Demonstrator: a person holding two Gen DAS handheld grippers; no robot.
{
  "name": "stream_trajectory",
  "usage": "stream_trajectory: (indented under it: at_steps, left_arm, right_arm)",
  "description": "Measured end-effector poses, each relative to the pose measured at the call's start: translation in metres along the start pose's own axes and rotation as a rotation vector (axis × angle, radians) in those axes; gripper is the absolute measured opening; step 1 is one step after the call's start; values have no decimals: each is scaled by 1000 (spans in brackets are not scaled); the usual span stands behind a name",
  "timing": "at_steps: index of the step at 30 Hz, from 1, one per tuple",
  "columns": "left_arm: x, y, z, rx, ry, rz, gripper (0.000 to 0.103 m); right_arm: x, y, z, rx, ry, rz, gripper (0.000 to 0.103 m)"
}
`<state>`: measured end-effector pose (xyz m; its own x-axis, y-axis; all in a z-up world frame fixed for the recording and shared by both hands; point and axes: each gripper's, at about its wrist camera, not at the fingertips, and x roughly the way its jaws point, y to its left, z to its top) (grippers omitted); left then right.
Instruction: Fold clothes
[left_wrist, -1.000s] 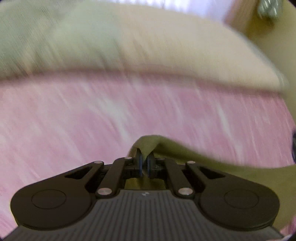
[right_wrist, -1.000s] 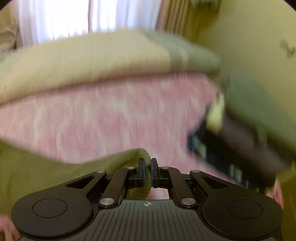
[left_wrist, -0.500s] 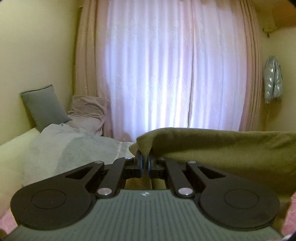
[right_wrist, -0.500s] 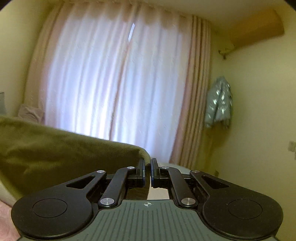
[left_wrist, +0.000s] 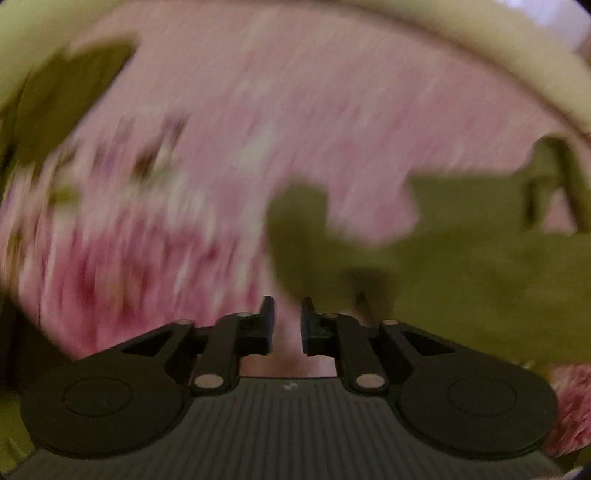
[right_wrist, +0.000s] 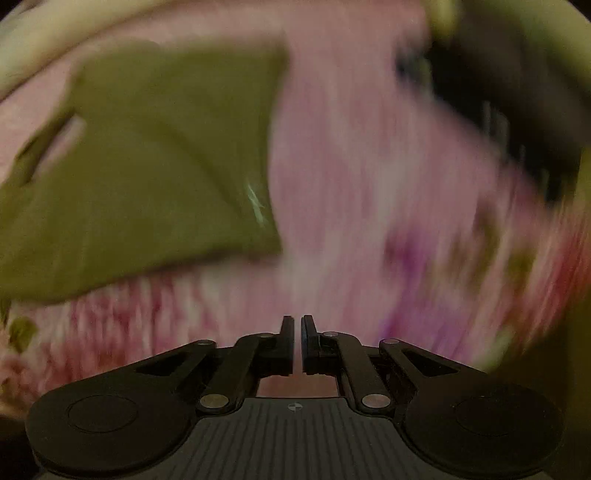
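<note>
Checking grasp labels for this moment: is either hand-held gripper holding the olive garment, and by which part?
Nothing is held. The left hand-held gripper is open and empty; the right hand-held gripper is nearly closed on nothing. The olive garment lies on the pink blanket.

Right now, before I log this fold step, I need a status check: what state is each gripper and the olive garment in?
left gripper: open, empty.
right gripper: nearly closed, a thin gap, nothing between the fingers.
olive garment: released, lying on the pink floral bedspread, held by neither gripper; blur hides how neat.
</note>
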<state>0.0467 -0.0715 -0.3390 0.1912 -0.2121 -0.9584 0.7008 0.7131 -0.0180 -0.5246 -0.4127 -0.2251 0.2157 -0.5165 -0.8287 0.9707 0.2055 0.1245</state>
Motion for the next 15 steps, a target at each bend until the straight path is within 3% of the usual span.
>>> stream_trajectory:
  at_steps: [1,3,4,5,6,9,12,15]
  left_arm:
    - [1,6,-6,-24,7,0,12]
    - [1,11,-5,-96,6,-28,26]
    - [-2,12,-2,-139,-5,-46,30]
    - [-4,13,3,-185,-19,-65,32]
    - [-7,16,6,-228,-33,-85,32]
    - [-11,27,18,-334,-73,-148,39]
    - [-3,29,34,-353,-101,-157,40]
    - [9,28,50,-370,-119,-197,40]
  right_arm:
    - [10,-10,-17,53,69,5,4]
    - [30,-30,-52,160,208,14,8]
    - [41,-40,-69,213,278,19,35]
    - [51,-50,-86,266,347,23,78]
    - [53,-53,-83,332,313,45,83]
    - [59,-60,-71,526,206,110,83]
    - [66,-71,-63,665,172,141,83]
    - [78,-81,-65,739,170,110,83]
